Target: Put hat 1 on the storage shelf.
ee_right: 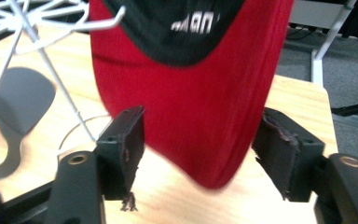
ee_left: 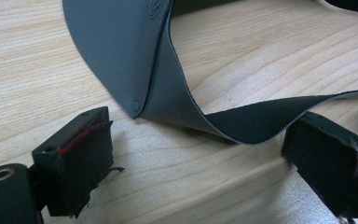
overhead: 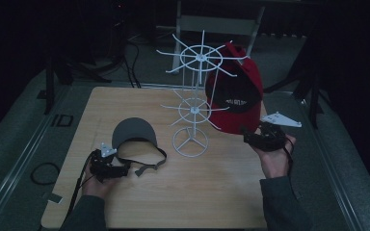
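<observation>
both forearms come in at the near edge of the wooden table, and going from the left, the left gripper lies low on the tabletop with its jaws spread wide, one on either side of the grey visor's strap. in the left gripper view the strap arches up off the wood between the jaws and neither pad touches it, so nothing is held yet. the grey visor itself rests flat on the table just ahead of that gripper, its brim pointing away from the person. to my eye the step in hand is picking up the visor by its strap; the next move calls for closing the jaws on the raised loop, then lifting it toward the white wire rack that stands in the middle of the table. further right, a red cap with a black brim already hangs on an upper prong of the rack. white lettering runs across the brim, but it is too blurred to read. the right gripper hovers just before the cap's lower edge, jaws wide apart and empty.
</observation>
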A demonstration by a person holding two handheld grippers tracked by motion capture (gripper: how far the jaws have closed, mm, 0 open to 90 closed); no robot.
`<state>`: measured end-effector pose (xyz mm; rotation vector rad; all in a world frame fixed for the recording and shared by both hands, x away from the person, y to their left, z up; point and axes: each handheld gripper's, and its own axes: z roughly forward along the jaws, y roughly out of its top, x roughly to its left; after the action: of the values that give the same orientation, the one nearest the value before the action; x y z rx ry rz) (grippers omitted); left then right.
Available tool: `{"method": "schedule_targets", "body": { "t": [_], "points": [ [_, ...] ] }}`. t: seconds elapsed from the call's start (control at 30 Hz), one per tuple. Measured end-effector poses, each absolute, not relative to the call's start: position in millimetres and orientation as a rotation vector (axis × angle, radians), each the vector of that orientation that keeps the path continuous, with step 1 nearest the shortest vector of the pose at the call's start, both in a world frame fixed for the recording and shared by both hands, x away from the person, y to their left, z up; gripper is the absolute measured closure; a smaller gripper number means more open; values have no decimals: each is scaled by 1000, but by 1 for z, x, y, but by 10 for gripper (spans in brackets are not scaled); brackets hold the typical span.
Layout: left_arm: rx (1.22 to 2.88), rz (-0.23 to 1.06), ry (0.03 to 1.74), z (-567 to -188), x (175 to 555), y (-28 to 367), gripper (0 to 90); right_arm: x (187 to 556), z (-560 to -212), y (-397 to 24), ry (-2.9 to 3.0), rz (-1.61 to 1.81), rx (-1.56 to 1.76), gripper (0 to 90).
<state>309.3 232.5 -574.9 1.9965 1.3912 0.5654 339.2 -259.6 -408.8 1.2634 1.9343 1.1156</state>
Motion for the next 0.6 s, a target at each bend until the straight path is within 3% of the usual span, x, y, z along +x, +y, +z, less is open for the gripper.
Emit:
{"method": "schedule_targets", "body": {
  "t": [0.33,0.6],
  "points": [
    [2006,550,1418,-566,301,242,416,318,-433,-268,2019,1041,1242,286],
    [1997,505,1360,-547,292,244,479,308,-453,-276,2033,1043,1259,287]
  ]
}}
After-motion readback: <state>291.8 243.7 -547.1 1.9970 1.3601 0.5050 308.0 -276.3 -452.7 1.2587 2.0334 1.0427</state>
